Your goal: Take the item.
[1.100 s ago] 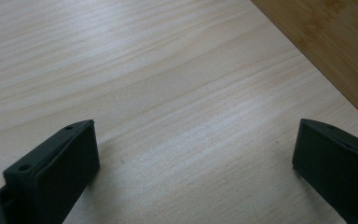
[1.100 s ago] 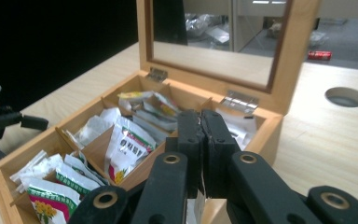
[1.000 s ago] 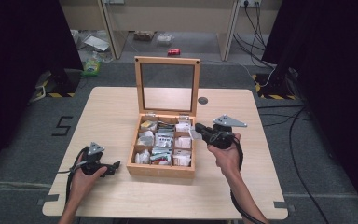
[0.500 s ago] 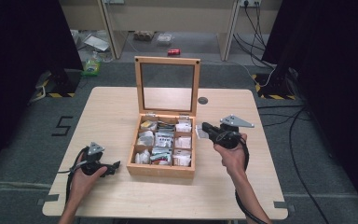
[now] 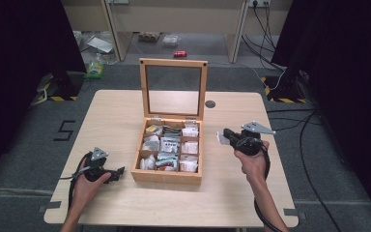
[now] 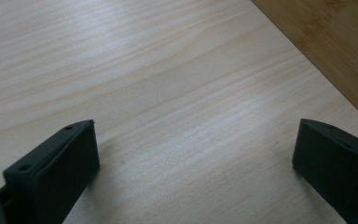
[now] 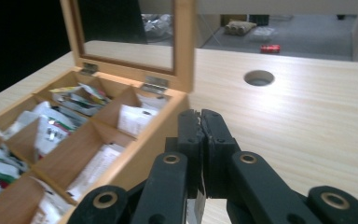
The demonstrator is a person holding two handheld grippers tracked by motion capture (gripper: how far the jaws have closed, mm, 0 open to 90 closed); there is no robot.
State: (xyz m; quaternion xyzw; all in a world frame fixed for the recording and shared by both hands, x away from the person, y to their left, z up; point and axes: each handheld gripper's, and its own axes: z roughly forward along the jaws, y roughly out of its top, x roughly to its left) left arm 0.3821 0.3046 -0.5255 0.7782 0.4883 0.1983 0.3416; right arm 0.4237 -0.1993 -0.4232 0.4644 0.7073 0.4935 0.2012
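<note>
Nearest the person, the left tool rests low on the desk just left of the wooden box. Its jaws stand wide apart with only bare wood grain between them, so nothing is held there.

Across the box, the right tool hangs just off the box's right wall with its jaws pressed together. Pinched between them is a thin white sachet, and in the right gripper view its edge shows as a pale sliver down in the seam of the closed jaws.

I'd judge that packet to be very light, flat and limp: a paper or foil envelope that bends and flaps rather than holding its shape. It is unlikely to break, but it could slide out if nipped only at a corner. A bite across the flat faces near one edge looks safest, and that seems to be the grip here.

Inside the box, the compartments hold more sachets, packed loosely on edge or lying flat. Their top edges are the place to take them.

Behind, the glazed lid stands upright on its hinges. It could tip if knocked. Farther right, a round cable hole sits in the desk.
</note>
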